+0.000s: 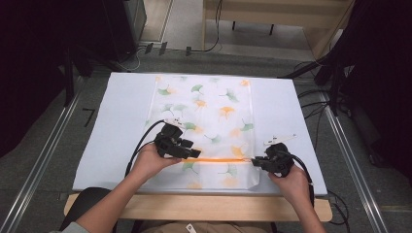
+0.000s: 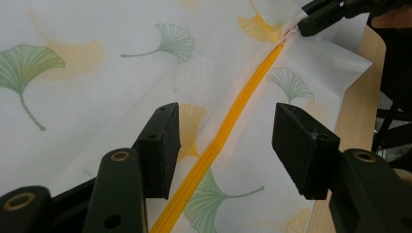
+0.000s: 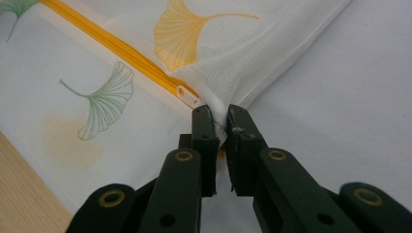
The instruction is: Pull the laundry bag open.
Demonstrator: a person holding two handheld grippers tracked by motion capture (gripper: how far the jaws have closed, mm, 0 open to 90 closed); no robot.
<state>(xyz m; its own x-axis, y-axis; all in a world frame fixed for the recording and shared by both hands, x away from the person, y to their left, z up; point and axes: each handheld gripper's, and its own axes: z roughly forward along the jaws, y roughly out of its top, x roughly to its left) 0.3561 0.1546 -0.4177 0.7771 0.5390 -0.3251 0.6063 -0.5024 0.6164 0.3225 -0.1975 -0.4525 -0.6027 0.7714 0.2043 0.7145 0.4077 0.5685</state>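
Note:
A white mesh bag (image 1: 214, 111) printed with green and orange ginkgo leaves lies flat on the table. Its orange zipper (image 1: 221, 159) runs across the near end. My left gripper (image 1: 197, 155) is at the zipper's left end. In the left gripper view it (image 2: 226, 116) stands open, one jaw on each side of the zipper (image 2: 228, 121), clear of the fabric. My right gripper (image 1: 254, 161) is at the zipper's right end. In the right gripper view it (image 3: 218, 111) is shut on a fold of the bag's fabric just past the white zipper pull (image 3: 187, 95).
A white cloth (image 1: 121, 126) covers the table under the bag. A bare wooden edge (image 1: 194, 206) runs along the near side. Black cables (image 1: 141, 141) trail from both grippers. Metal rails and floor cables flank the table.

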